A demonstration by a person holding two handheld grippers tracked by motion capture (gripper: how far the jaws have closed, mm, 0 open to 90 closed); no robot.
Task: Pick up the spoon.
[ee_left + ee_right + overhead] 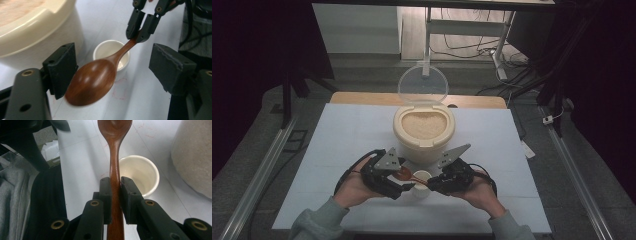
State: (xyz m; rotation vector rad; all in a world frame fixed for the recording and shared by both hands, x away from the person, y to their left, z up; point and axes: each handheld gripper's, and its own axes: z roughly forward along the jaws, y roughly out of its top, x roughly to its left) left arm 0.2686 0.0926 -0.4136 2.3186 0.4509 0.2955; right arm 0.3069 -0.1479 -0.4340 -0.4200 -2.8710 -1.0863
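Desk (342,150) with white cover, two items on it.
Cream rice container (424,131) sits mid-desk, clear lid (423,85) flipped up at back, rice inside. Small white cup (421,183) on the cover just in front of it, near edge. Bare wood strip of desk at far edge.

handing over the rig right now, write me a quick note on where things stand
Right gripper: shut on the handle of the wooden spoon.
Left gripper: open, jaws on either side of the spoon's bowl, not clamping it.
The spoon is held above the table, over the small white cup, which looks empty.
The rice container stands behind the cup, lid flipped open, full of rice.
Done: container open, spoon picked up.
Left, probably: scoop rice into the cup; nothing is scooped yet.
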